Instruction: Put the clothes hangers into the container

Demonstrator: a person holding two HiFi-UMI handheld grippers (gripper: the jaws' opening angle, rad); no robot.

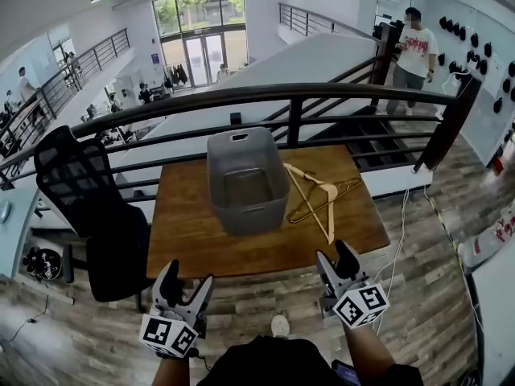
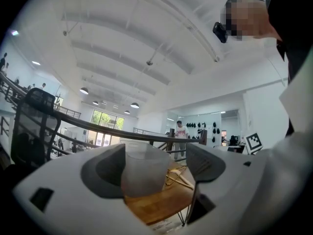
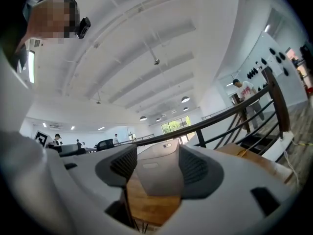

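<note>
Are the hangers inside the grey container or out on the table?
Out: the hangers lie on the table right of the container, whose inside looks bare.

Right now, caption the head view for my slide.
Left claw and right claw open near the wooden table; hangers lie beside the grey container.

Both forearms reach forward, each gripper held level. The left gripper (image 1: 187, 280) sits just short of the bench's (image 1: 201, 244) near edge, toward its left corner, fingers (image 1: 170, 273) apart and gripping nothing. The right gripper (image 1: 335, 257) is at the same edge's right part, its fingers likewise apart.
</note>
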